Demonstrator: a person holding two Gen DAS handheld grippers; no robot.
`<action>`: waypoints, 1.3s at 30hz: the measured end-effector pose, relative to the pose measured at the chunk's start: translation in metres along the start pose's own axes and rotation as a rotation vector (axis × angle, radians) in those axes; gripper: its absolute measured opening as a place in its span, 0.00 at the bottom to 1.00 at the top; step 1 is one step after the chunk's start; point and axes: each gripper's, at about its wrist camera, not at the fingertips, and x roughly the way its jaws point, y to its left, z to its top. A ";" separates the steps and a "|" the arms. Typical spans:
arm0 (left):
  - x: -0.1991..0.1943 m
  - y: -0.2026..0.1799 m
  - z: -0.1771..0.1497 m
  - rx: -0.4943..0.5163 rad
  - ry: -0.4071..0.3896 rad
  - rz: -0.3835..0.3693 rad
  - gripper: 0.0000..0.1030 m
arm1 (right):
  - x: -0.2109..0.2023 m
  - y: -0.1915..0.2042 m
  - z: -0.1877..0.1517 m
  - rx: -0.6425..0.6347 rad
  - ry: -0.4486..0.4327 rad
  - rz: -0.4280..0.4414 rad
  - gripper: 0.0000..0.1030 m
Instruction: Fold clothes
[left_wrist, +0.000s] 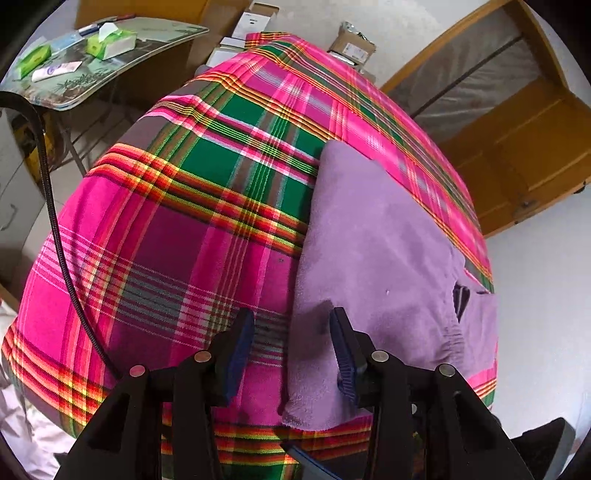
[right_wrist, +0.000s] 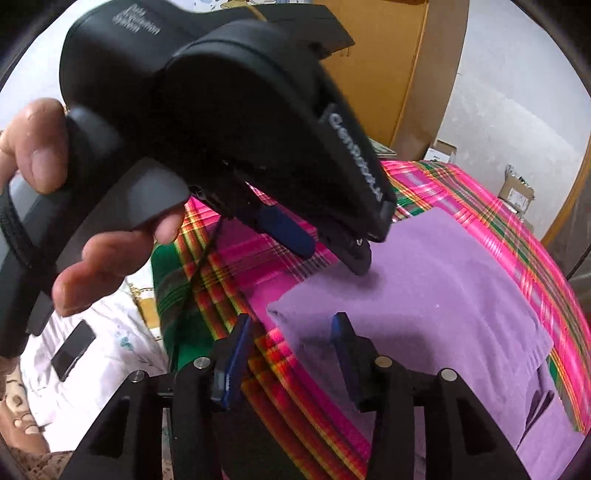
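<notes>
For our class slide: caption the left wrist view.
Open left tongs straddle the purple garment's edge on a plaid cloth.

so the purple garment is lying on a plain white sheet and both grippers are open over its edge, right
Not quite: the purple garment lies on a pink and green plaid cloth, not a plain white sheet, as the left wrist view shows. Left gripper and right gripper are indeed open over its edge.

White raised lettering ran along the black plastic housing of the left tool (right_wrist: 325, 247) in the right wrist view, too blurred and foreshortened to read. A second faint line on its rounded rear was equally illegible.
</notes>
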 end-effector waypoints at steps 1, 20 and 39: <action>0.000 0.000 0.001 0.000 0.001 -0.004 0.43 | 0.002 0.000 0.001 0.008 0.003 -0.017 0.44; 0.022 -0.004 0.039 -0.037 0.042 -0.132 0.51 | 0.002 -0.007 -0.002 0.078 -0.028 -0.065 0.20; 0.038 -0.013 0.059 -0.098 0.080 -0.235 0.14 | -0.019 -0.025 -0.004 0.118 -0.104 -0.031 0.15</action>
